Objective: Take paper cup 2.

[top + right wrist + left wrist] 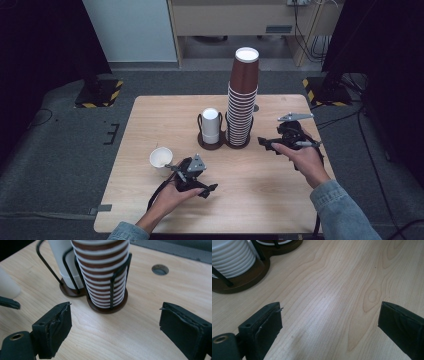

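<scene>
1. The table [280, 200] is evenly lit from above; the room's left and right edges fall into near-black.
2. Shadows are soft and short.
3. A pale sheen glares on the wood in the left gripper view.
4. Near jaws look slightly soft.

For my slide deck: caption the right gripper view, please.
Open right tongs face a tall stack of brown paper cups in a black wire holder on the wooden table.

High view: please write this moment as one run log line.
left hand-held gripper: open, empty | right hand-held gripper: open, empty, facing brown cup stack | white cup: upright on table, beside left hand-held gripper
</scene>
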Demonstrator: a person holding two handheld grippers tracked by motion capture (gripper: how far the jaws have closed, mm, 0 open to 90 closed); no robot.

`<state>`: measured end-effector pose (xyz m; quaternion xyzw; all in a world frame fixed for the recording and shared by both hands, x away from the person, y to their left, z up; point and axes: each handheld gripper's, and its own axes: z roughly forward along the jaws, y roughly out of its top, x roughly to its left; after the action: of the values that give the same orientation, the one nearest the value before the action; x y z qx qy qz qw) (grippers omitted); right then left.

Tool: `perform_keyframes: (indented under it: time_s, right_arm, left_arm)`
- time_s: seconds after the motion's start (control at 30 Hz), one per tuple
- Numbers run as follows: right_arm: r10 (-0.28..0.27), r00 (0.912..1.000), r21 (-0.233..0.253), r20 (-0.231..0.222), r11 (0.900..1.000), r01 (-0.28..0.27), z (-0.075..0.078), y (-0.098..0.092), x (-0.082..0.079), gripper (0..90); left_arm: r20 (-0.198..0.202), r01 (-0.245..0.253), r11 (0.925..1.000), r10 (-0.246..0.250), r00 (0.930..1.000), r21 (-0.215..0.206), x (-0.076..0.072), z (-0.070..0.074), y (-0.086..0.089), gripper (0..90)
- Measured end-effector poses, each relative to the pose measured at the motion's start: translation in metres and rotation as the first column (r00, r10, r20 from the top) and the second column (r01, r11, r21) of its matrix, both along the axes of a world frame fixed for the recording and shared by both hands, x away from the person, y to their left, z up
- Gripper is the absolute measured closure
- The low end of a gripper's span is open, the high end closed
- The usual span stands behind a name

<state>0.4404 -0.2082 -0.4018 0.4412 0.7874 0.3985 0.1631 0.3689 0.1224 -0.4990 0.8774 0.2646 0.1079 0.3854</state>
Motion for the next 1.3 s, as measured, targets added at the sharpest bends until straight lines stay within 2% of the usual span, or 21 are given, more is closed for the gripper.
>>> perform_keyframes:
  time_s: [0.03, 0.1, 0.2, 0.37, 0.47, 0.5, 0.53, 0.57, 0.63, 0.8, 1.03, 1.3]
  right_arm:
    - [0.008, 0.9999, 0.003, 0.009, 1.0, -0.008, 0.01, 0.003, 0.001, 11.0]
    - [0.011, 0.9999, 0.009, 0.012, 1.0, -0.011, 0.014, 0.004, 0.001, 11.2]
    - [0.032, 0.999, 0.014, 0.033, 0.999, -0.032, 0.034, 0.01, 0.003, 12.2]
    - [0.042, 0.998, 0.011, 0.047, 0.999, -0.043, 0.049, 0.017, 0.007, 12.7]
    - [0.048, 0.9971, 0.004, 0.059, 0.999, -0.048, 0.06, 0.023, 0.012, 12.7]
    - [0.05, 0.9965, 0.007, 0.067, 0.999, -0.051, 0.069, 0.028, 0.016, 12.5]
    - [0.05, 0.9965, 0.007, 0.067, 0.999, -0.051, 0.069, 0.028, 0.016, 12.5]
    - [0.055, 0.9955, 0.004, 0.077, 0.998, -0.056, 0.079, 0.033, 0.021, 12.0]
    - [0.055, 0.9955, 0.003, 0.077, 0.998, -0.055, 0.081, 0.034, 0.022, 11.7]
    - [0.065, 0.9935, -0.006, 0.093, 0.998, -0.065, 0.103, 0.046, 0.033, 10.0]
    - [0.06, 0.9929, -0.009, 0.103, 0.998, -0.059, 0.127, 0.057, 0.044, 8.4]
    - [0.053, 0.9922, -0.009, 0.113, 0.999, -0.052, 0.14, 0.063, 0.056, 8.0]
  left_arm:
    - [-0.003, -0.004, 1.0, 0.004, 1.0, 0.004, 0.0, -0.002, 0.0, 4.5]
    - [-0.005, -0.004, 1.0, 0.005, 1.0, 0.005, 0.0, -0.003, 0.0, 4.4]
    - [-0.005, -0.007, 0.9999, 0.007, 1.0, 0.008, -0.001, -0.004, -0.001, 4.5]
    - [-0.003, 0.002, 0.9999, -0.002, 1.0, 0.016, -0.004, -0.006, -0.003, 4.6]
    - [-0.004, -0.002, 0.9999, 0.002, 1.0, 0.017, -0.005, -0.006, -0.002, 4.6]
    - [-0.001, -0.003, 0.9999, 0.003, 1.0, 0.016, -0.005, -0.006, -0.001, 4.6]
    - [-0.001, -0.009, 0.9999, 0.009, 1.0, 0.011, -0.005, -0.006, -0.001, 4.6]
    - [-0.001, -0.007, 0.9999, 0.007, 1.0, 0.011, -0.006, -0.006, 0.0, 4.6]
    - [0.0, -0.007, 0.9999, 0.007, 1.0, 0.014, -0.006, -0.005, 0.0, 4.6]
    - [-0.004, -0.019, 0.9998, 0.019, 0.9998, -0.008, -0.007, -0.003, 0.005, 4.6]
    - [0.014, -0.062, 0.998, 0.062, 0.998, -0.008, -0.009, 0.004, 0.017, 4.7]
    - [0.005, -0.064, 0.9973, 0.064, 0.9979, -0.035, -0.015, 0.008, 0.026, 4.9]
